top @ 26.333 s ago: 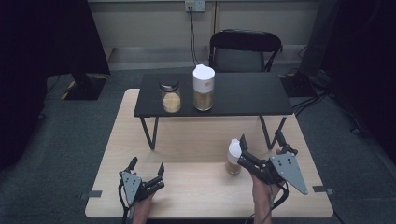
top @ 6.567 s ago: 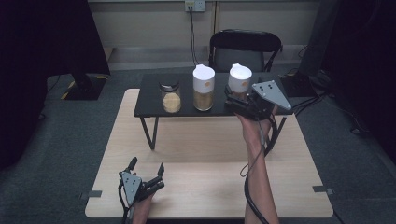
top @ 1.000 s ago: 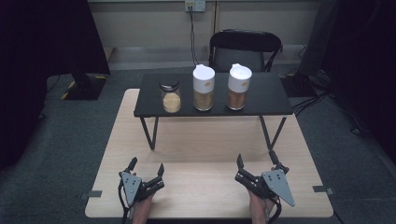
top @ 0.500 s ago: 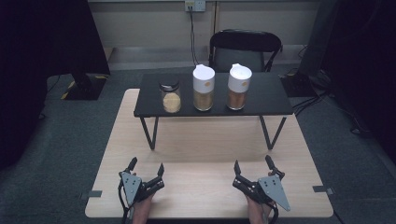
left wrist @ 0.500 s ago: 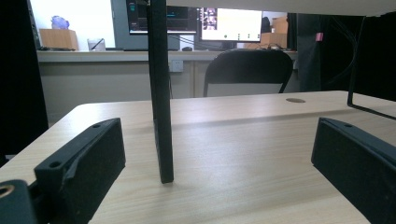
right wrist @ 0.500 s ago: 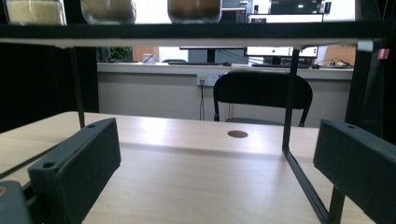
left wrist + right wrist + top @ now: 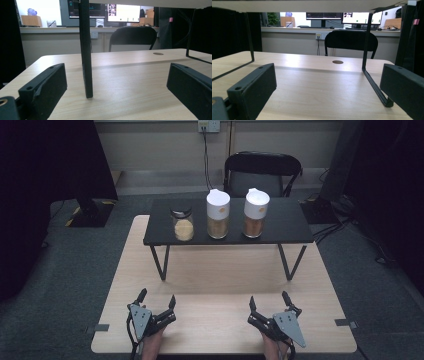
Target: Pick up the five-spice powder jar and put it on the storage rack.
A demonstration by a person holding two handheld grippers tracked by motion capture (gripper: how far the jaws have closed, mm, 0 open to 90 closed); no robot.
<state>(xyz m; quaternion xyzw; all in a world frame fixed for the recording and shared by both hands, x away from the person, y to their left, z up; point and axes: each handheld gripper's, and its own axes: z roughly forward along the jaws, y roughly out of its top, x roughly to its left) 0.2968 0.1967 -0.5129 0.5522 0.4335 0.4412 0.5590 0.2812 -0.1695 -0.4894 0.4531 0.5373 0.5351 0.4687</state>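
Observation:
On the black raised shelf (image 7: 285,227) stand three containers in a row: a short black-lidded jar (image 7: 183,224) at the left, a tall white-lidded jar (image 7: 218,214) in the middle and another white-lidded jar (image 7: 256,213) at the right. My left gripper (image 7: 157,298) rests open on the wooden table (image 7: 220,280) near the front left, nothing between its jaws. My right gripper (image 7: 268,300) lies open near the front right, also empty. In the left gripper view a shelf leg (image 7: 86,50) stands just ahead between the fingers (image 7: 45,86). The right gripper view looks under the shelf past its right leg (image 7: 372,65).
A black chair (image 7: 262,170) stands behind the table, below a wall socket (image 7: 209,126) with a cable hanging down. A dark stand base (image 7: 90,212) sits on the grey floor at the left. A round hole (image 7: 337,62) marks the tabletop's far side.
The right gripper carried the right white-lidded jar from the table up onto the shelf, let it go, and came back to the front edge. In the last second it shifted slightly left. The left gripper stayed still.

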